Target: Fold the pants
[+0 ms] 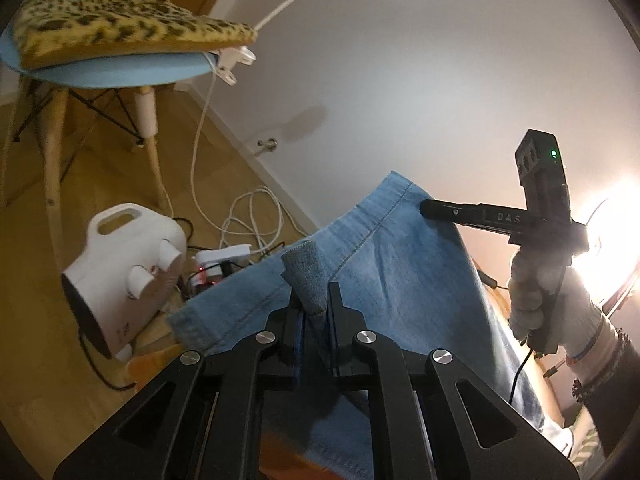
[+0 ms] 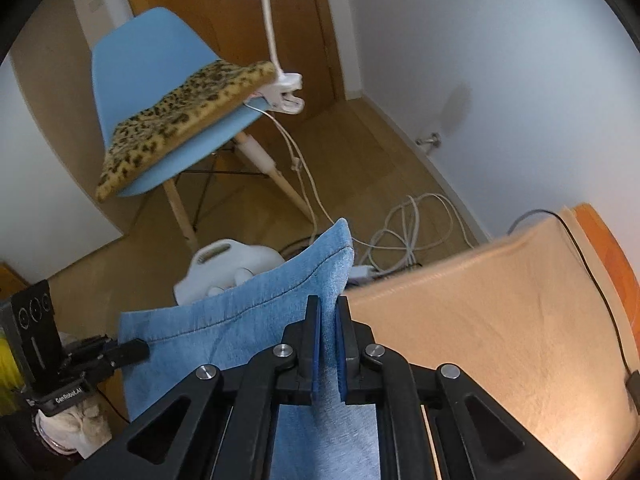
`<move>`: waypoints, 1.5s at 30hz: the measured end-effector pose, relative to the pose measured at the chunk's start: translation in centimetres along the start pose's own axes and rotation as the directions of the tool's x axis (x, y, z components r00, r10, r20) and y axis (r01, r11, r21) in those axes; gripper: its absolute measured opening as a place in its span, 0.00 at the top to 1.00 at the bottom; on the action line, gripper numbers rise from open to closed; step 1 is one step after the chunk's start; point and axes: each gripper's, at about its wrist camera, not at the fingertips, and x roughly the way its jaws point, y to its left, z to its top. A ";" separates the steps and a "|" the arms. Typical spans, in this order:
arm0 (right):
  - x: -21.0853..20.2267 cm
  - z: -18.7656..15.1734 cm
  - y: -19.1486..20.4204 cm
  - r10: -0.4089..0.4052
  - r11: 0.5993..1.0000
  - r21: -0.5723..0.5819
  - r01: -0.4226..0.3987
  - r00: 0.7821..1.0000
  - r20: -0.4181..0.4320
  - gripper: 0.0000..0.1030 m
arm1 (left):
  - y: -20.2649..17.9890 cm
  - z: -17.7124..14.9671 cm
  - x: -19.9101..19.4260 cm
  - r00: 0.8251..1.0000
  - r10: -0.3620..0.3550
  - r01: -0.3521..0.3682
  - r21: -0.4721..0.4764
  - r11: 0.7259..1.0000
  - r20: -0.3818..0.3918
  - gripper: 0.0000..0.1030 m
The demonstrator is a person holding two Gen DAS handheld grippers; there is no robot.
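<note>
Peach-coloured table surface (image 2: 500,320): fills the lower right of the right wrist view, a black cable trailing across its far side.

Blue chair (image 2: 132,64): stands on the wooden floor beyond the table; seat carries a leopard-print cushion (image 2: 188,120). A white clip lamp (image 2: 286,94) is clamped to the seat's front edge.

Light blue denim pants (image 1: 392,264): lifted off the table and stretched between both grippers, long axis running roughly side to side from one gripper to the other, stitched hem edge uppermost, the rest hanging down.

White fan heater (image 1: 124,276): on the floor below the chair, two knobs facing the camera, beside a white power strip (image 1: 224,256) with coiled cords.

Left gripper (image 1: 316,312): fingers clenched on a bunched fold of the pants.

Right gripper (image 2: 328,344): fingers clamped on the pants' opposite edge; held in a white-gloved hand (image 1: 536,300).
</note>
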 end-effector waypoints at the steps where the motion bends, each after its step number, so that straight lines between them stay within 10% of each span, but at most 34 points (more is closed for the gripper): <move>1: 0.3 0.3 0.4 0.001 1.000 -0.008 -0.001 1.000 -0.003 0.96 | 0.4 -0.1 -0.3 1.000 0.004 -0.004 -0.004 1.000 0.004 0.92; 14: 7.2 -0.1 1.3 -0.060 0.998 -0.011 0.059 0.993 -0.101 0.97 | 3.3 -1.0 1.8 0.998 0.035 -0.037 -0.036 0.999 -0.054 0.92; 20: 5.6 0.2 -0.3 -0.109 0.993 0.031 0.112 0.992 -0.065 0.77 | 2.7 -1.0 1.6 0.996 0.071 -0.071 0.014 0.997 -0.059 0.92; 35: -13.1 -7.2 -2.5 -0.175 0.966 0.207 0.153 0.980 0.094 0.61 | 0.1 0.3 -1.3 0.991 0.101 -0.092 0.107 0.990 -0.084 0.74; 45: -28.1 -20.0 -4.1 -0.395 0.856 0.408 0.317 0.911 0.120 0.40 | -11.2 -1.1 -3.0 0.961 -0.163 0.229 0.313 0.922 -0.223 0.62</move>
